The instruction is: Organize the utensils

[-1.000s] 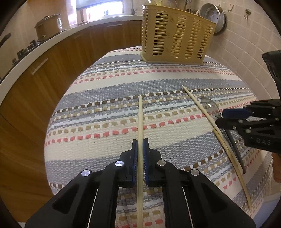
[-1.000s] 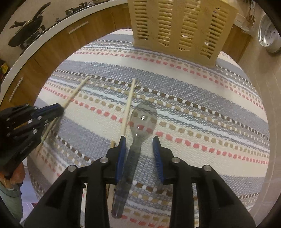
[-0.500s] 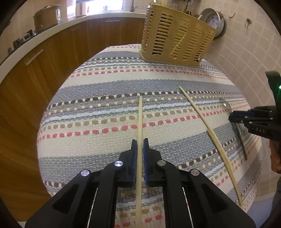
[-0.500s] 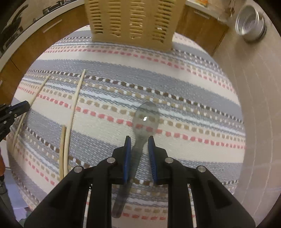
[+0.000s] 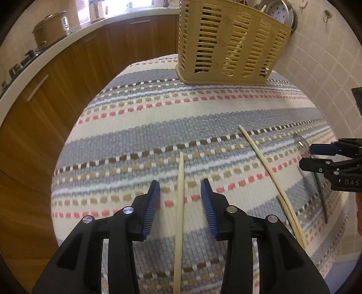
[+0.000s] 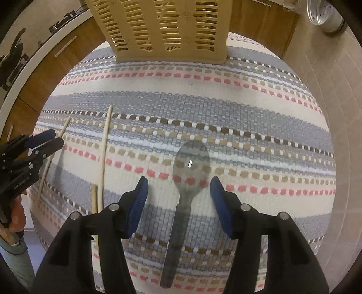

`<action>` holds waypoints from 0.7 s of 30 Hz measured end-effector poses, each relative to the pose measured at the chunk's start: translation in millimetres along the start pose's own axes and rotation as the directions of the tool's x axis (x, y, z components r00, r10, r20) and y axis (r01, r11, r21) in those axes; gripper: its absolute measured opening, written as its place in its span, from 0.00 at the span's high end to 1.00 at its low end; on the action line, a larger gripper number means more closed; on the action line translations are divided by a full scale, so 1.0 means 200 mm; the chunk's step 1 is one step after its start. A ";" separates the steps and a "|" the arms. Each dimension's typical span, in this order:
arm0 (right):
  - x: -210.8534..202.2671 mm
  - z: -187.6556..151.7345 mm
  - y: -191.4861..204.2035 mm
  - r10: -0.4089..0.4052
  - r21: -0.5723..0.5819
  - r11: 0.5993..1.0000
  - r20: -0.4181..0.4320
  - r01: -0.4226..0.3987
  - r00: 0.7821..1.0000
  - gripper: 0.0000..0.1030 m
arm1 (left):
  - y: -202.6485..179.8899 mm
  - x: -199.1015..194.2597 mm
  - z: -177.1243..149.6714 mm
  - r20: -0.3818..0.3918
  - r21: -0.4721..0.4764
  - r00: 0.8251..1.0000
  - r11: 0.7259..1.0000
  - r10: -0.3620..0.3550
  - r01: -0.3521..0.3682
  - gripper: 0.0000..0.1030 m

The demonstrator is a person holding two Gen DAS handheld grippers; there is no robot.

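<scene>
A pale wooden chopstick point(image 5: 179, 203) lies on the striped cloth, between the open jaws of my left gripper point(image 5: 180, 187), untouched. A second chopstick point(image 5: 267, 167) lies to its right, with a third beside its near end. A clear grey plastic spoon point(image 6: 187, 181) lies flat between the open jaws of my right gripper point(image 6: 178, 187), bowl pointing away. The right gripper shows at the right edge of the left wrist view point(image 5: 325, 156); the left gripper shows at the left in the right wrist view point(image 6: 34, 149). A tan slotted utensil basket point(image 5: 228, 43) stands at the far end of the cloth.
The striped cloth point(image 5: 135, 126) covers a table beside a tiled wall point(image 5: 328, 67) on the right. Wooden cabinets and a counter with a pot point(image 5: 48, 29) lie to the left. A metal colander point(image 5: 280, 9) hangs behind the basket.
Both grippers have opened: the left let go of the chopstick and the right let go of the spoon. Both utensils lie on the cloth, the spoon further right than a second ago.
</scene>
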State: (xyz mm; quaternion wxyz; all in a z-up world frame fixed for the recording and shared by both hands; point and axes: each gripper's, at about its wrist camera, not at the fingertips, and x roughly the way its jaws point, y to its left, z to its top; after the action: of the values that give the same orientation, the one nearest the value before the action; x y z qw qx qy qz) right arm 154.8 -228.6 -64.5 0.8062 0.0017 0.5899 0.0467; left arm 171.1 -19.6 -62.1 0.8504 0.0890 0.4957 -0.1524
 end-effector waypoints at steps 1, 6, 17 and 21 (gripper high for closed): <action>0.01 0.02 0.01 -0.038 -0.013 0.999 0.003 0.038 0.999 0.66 | -0.01 0.01 0.00 0.002 0.011 0.999 0.999 0.038 -0.038 0.77; 0.01 0.03 0.03 -0.044 -0.047 0.998 0.019 0.045 0.999 0.73 | -0.07 0.02 0.00 0.016 0.062 0.993 0.991 0.121 -0.122 0.96; -0.05 -0.08 0.01 0.010 -0.032 0.999 0.073 -0.008 0.997 0.73 | 0.00 -0.01 -0.02 0.054 -0.014 0.998 0.999 0.045 -0.044 0.96; -0.14 -0.15 0.02 0.045 -0.042 0.998 0.113 -0.040 0.993 0.73 | 0.08 -0.08 -0.05 0.131 -0.076 0.988 0.992 -0.086 0.096 0.96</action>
State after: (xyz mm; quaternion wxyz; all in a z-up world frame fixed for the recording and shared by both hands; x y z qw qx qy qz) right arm 118.6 -228.6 -46.8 0.8371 0.0010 0.5419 0.0751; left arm 160.5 0.4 -53.2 0.8754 0.0215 0.4497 -0.1760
